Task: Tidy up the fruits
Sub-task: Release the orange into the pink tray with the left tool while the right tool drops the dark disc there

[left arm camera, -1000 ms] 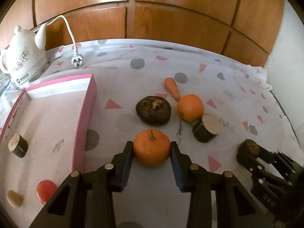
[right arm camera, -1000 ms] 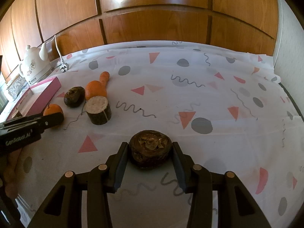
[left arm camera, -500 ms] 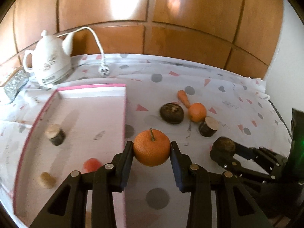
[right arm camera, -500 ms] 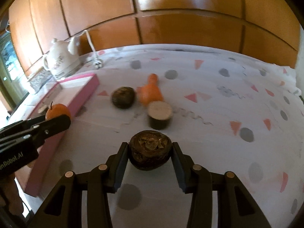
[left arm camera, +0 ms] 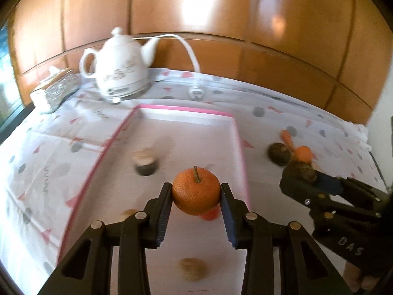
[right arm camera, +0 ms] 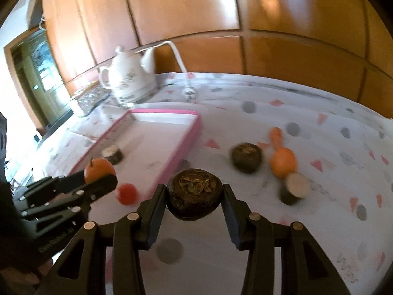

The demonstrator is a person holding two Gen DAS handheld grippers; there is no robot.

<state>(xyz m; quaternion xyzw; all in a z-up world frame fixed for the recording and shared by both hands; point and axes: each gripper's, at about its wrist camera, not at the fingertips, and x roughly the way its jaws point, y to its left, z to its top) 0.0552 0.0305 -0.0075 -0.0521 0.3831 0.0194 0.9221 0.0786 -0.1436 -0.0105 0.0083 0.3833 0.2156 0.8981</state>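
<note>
Carrying both fruits at once: L and R jaws have swung from over the open bench cloth toward the pink tray [left arm camera: 239, 152] within the last sec. L gripper [left arm camera: 195, 211] is clamped on the orange mandarin [left arm camera: 195, 190], stem up, and the tray floor now lies directly under and ahead of those jaws; a sec ago the tray sat off to their left. R gripper [right arm camera: 194, 212] is clamped on the dark brown fruit [right arm camera: 194, 194], held above the bench [right arm camera: 319, 233] w/ the tray's near pink wall just ahead-left of its jaws. Judgement: L item is about ready to set down; R item needs to cross the wall first.

Counts, largest to smallest:
- Bench: 1, covered by patterned cloth.
- Tray: 1.
- White kettle [left arm camera: 118, 70]: 1, well beyond both jaws, behind tray.
- Grippers: 2.
- Orange round fruits: 2, one held, one loose [right arm camera: 282, 163] ahead-right of R jaws.
- Dark brown fruits: 2, one held, one loose [right arm camera: 246, 157] ahead of R jaws.
- Cut stumps w/ pale face: 2, one in tray [left arm camera: 145, 163] ahead-left of L jaws, one on cloth [right arm camera: 293, 188] right of R jaws.
- Carrot [right arm camera: 276, 135]: 1, beyond loose orange.
- Small red piece [right arm camera: 126, 193]: 1, in tray, partly hidden below held mandarin in L view.
- Small tan pieces: 2, blurred, in tray below L jaws [left arm camera: 191, 269].
</note>
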